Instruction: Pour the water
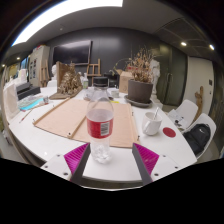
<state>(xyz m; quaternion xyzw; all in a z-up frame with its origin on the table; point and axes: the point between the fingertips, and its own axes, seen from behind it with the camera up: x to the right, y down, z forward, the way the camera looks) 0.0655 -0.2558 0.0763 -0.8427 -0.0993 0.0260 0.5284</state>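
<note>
A clear plastic water bottle (pixel 99 125) with a red label stands upright on the white table (pixel 40 140), on the near edge of a brown board (pixel 70 118). My gripper (pixel 111 160) is open, its magenta pads (pixel 76 155) spread wide. The bottle's base stands just ahead of the fingers, nearer the left one, with a gap on either side. Beyond the right finger sits a white cup (pixel 152 123), and a small red round thing (pixel 169 131) lies to its right.
A potted plant (pixel 140 88) stands at the back of the table behind the cup. At the far left are papers and other clutter (pixel 30 100). A dark chair (pixel 198 135) is at the right edge of the table.
</note>
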